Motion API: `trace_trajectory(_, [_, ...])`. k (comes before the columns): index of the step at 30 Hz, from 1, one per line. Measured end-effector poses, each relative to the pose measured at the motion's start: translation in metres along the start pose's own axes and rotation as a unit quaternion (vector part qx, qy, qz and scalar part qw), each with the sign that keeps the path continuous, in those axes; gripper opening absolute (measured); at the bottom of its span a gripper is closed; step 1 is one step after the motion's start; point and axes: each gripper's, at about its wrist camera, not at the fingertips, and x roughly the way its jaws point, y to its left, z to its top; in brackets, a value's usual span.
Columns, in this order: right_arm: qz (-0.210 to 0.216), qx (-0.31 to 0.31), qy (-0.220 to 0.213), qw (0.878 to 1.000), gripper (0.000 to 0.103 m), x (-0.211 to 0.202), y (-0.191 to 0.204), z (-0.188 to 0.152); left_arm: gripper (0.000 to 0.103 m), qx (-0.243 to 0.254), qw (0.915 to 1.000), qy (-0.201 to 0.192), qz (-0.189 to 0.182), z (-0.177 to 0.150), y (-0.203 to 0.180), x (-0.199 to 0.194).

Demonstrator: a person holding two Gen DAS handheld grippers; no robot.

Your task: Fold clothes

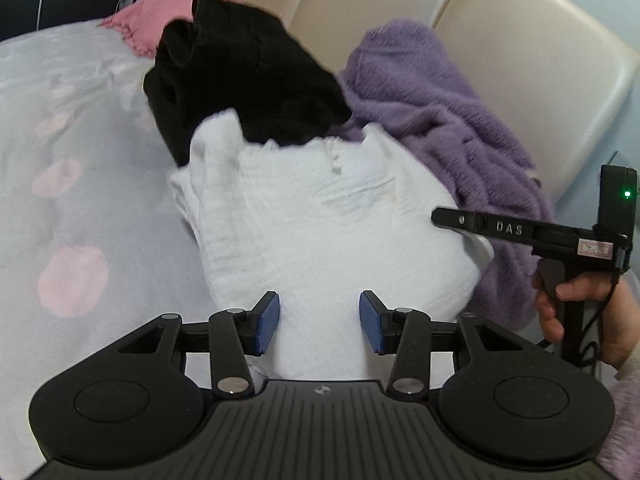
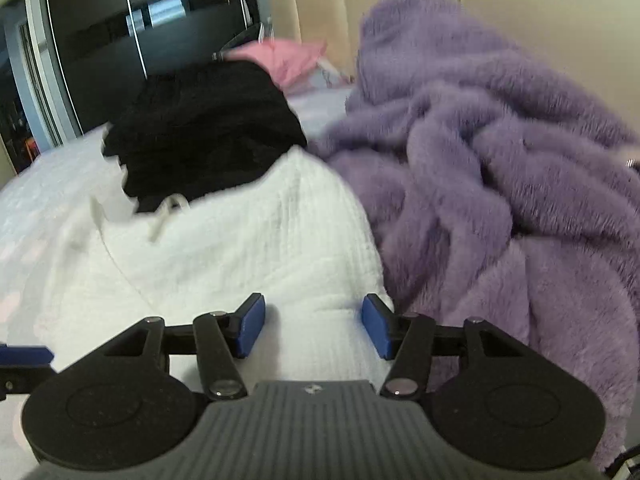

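A bed covered in a pale grey bedspread [image 1: 60, 128] with soft pink blotches fills the left side of the left wrist view. At its far end lies a pink pillow [image 1: 148, 20]. Just right of that, a black garment [image 1: 240, 76] sits in a folded heap, its near edge overlapping a white crinkled garment [image 1: 320, 216] that lies folded on the bed. The left gripper [image 1: 319, 322] hovers at the white garment's near edge, blue pads spread apart, grasping nothing. To the right, a fluffy purple garment [image 1: 448, 112] is bunched against a cream padded headboard [image 1: 532, 52], touching the white one. At the far right a hand [image 1: 576, 308] grips the handle of the right gripper [image 2: 313, 326]. In the right wrist view that gripper is also released, its blue pads apart over the white garment's right near edge, beside the purple fleece.
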Motion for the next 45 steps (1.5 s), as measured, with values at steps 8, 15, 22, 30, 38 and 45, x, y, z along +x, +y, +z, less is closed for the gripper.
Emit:
trace_trajectory(8, [0.029, -0.013, -0.060, 0.998, 0.061, -0.034, 0.034, 0.047, 0.042, 0.021, 0.9976, -0.065, 0.004, 0.006, 0.001, -0.064])
trace_trajectory(15, [0.079, -0.066, -0.095, 0.990, 0.071, -0.066, 0.111, 0.092, 0.042, 0.033, 0.9951, -0.085, 0.039, 0.003, 0.018, -0.117])
trace_trajectory(22, [0.157, -0.068, -0.099, 0.980, 0.073, -0.094, 0.205, 0.100, 0.042, 0.036, 0.9905, -0.101, 0.086, -0.010, 0.046, -0.172])
trace_trajectory(30, [0.205, -0.087, -0.060, 0.973, 0.077, -0.099, 0.306, 0.056, 0.048, 0.043, 0.9800, -0.120, 0.153, -0.036, 0.079, -0.235])
trace_trajectory(38, [0.211, -0.092, -0.028, 0.973, 0.078, -0.090, 0.376, -0.001, 0.051, 0.025, 0.9578, -0.156, 0.240, -0.057, 0.112, -0.281])
trace_trajectory(45, [0.196, -0.153, -0.034, 0.968, 0.080, -0.091, 0.421, -0.047, 0.064, 0.028, 0.9194, -0.179, 0.349, -0.080, 0.129, -0.299])
